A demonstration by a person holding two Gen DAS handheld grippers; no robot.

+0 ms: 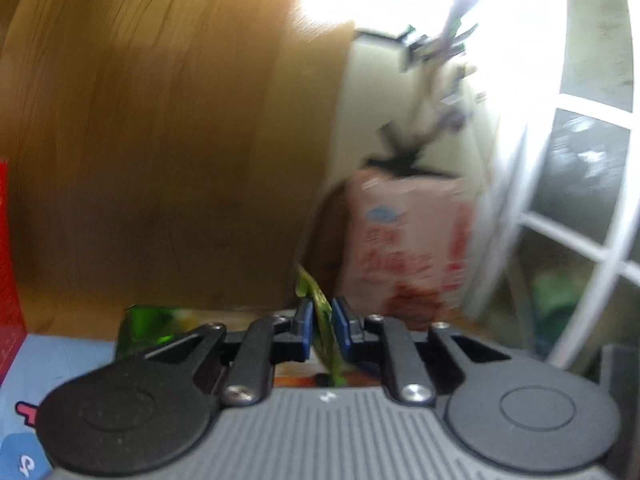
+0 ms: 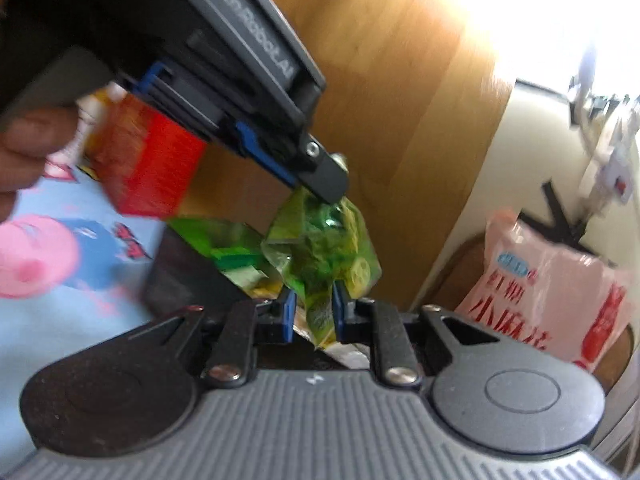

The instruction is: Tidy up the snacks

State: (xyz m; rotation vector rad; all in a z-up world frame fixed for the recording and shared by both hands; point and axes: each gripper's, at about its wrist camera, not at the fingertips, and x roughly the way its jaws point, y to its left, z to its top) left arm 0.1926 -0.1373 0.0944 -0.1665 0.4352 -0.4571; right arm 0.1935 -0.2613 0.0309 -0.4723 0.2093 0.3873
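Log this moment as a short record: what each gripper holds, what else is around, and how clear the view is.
left gripper: shut on green packet
right gripper: shut on the same green packet, at another spot
left gripper in right view: comes in from upper left, tip at the packet's top
red box: behind the left gripper, left of the packet
pink bag: right, against the wall
blue cloth: lower left, printed
floor: wood
view: motion blurred

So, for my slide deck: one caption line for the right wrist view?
Both grippers, right and left, pinch one crumpled green snack packet above a wooden floor.
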